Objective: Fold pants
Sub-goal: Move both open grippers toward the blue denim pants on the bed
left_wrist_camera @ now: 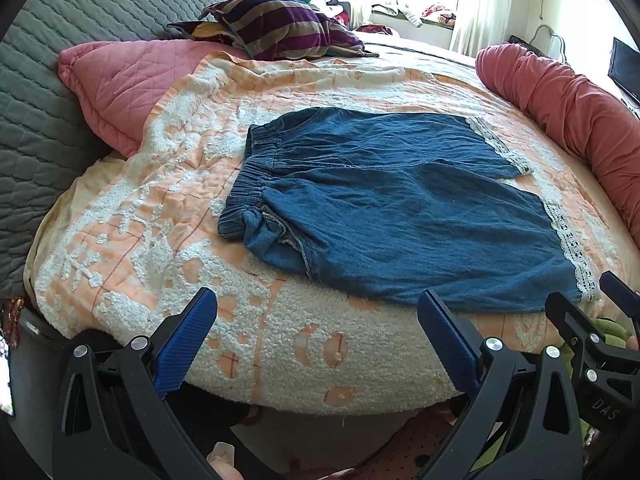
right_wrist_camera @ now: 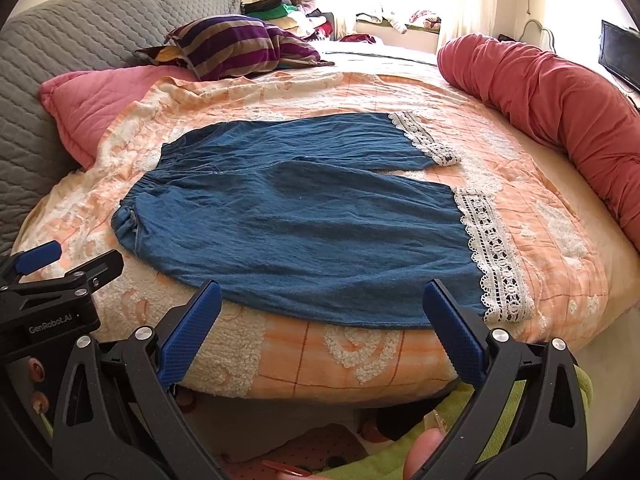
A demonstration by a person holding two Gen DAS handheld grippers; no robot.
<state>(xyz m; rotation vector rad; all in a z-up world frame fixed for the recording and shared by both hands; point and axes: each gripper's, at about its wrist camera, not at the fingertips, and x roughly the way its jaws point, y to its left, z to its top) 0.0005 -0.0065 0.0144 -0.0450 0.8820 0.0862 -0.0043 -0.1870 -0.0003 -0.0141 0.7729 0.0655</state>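
1. Flat on the orange-and-white tufted bedspread (left_wrist_camera: 224, 344) lies a pair of blue denim pants with white lace hems (left_wrist_camera: 400, 208), spread out near the bed's front edge.
2. Its gathered elastic waistband (left_wrist_camera: 256, 172) points toward the left edge of the bed, and the 2 lace-trimmed leg ends (right_wrist_camera: 496, 256) point toward the right edge.
3. One leg lies nearer the front edge; the other lies behind it, toward the far side, with its hem set apart from the near one.
4. At the front edge, the left gripper (left_wrist_camera: 316, 344) hovers with its blue-padded fingers (left_wrist_camera: 186, 344) spread wide apart, holding nothing, just short of the waistband corner.
5. Beside it, the right gripper (right_wrist_camera: 320, 332) also has its fingers wide apart and empty, in front of the near leg's lower edge.
6. Toward the back left corner rest a pink quilted pillow (left_wrist_camera: 120, 80) and a purple-and-tan striped cushion (left_wrist_camera: 280, 28), against a grey quilted headboard (left_wrist_camera: 60, 32).
7. Along the right edge curves a long red bolster (right_wrist_camera: 560, 104), well apart from the pants.
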